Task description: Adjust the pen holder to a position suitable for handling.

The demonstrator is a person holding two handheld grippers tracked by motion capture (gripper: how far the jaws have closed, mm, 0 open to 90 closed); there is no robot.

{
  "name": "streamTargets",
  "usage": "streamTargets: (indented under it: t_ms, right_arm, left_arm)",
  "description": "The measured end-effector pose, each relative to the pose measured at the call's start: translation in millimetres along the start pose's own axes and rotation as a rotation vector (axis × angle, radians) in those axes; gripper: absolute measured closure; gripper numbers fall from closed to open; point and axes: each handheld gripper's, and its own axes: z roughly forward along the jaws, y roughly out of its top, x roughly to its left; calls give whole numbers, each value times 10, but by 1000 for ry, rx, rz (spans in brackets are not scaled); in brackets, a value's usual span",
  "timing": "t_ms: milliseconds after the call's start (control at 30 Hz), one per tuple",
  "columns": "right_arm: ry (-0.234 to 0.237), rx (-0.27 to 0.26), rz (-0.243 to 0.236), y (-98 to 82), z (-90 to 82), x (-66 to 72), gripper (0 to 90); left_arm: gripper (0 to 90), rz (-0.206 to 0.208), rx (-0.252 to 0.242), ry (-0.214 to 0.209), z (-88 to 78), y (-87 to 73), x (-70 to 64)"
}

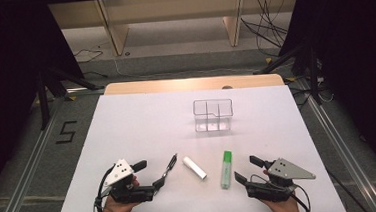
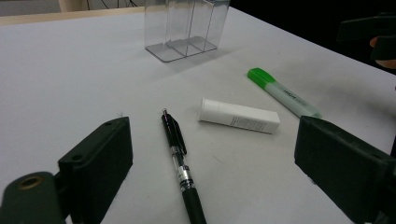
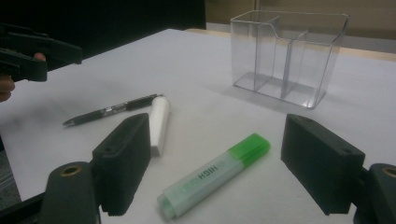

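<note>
A: From above, the left gripper [image 1: 149, 175] and right gripper [image 1: 247, 168] both rest spread wide, holding nothing, near the white table's [image 1: 127, 125] front edge.

B: Between them lie a black click pen [image 1: 169, 166], a white cylindrical plastic tube [image 1: 194, 167] and a green-capped translucent highlighter [image 1: 226, 169].

A: In the left gripper view, the pen [image 2: 180, 158] runs lengthwise between the jaws, tip away.

B: In the right gripper view, the highlighter [image 3: 215, 175] lies slantwise, cap toward the clear plastic divided organiser [image 3: 289, 56].

clear glossy plastic organizer [image 1: 212, 115], matt white table [image 1: 142, 124]
</note>
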Motion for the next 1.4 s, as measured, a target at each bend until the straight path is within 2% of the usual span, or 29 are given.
streamTargets:
  t_ms: [400,467,567,633,800,833,867,1067,1133,1233,1400]
  right_arm:
    - [-30,17,-21,9,33,-10,289]
    - [-44,19,-13,17,55,-25,315]
    - [-75,53,-29,43,99,-64,411]
    - [-96,68,-21,67,136,-118,449]
    - [-142,61,-10,171,212,-284,630]
    - [-142,61,-10,171,212,-284,630]
    - [-161,56,-10,227,245,-357,695]
    - [-202,32,26,351,367,-585,834]
    - [-222,35,54,370,416,-660,878]
    - [-234,41,93,374,496,-773,900]
    - [-272,82,112,372,656,-921,900]
  left_arm:
    - [112,1,4,8,11,0,-8]
    - [111,5,6,7,21,1,-13]
    - [112,3,7,8,28,1,-19]
    - [112,-1,7,9,33,1,-23]
    - [112,1,10,14,48,1,-29]
    - [112,1,10,14,48,1,-29]
    - [112,-1,9,15,53,1,-30]
    - [112,-7,10,19,54,0,-19]
    - [112,-9,7,20,53,0,-17]
    - [112,-10,6,21,55,0,-18]
    - [112,-6,11,24,61,0,-19]
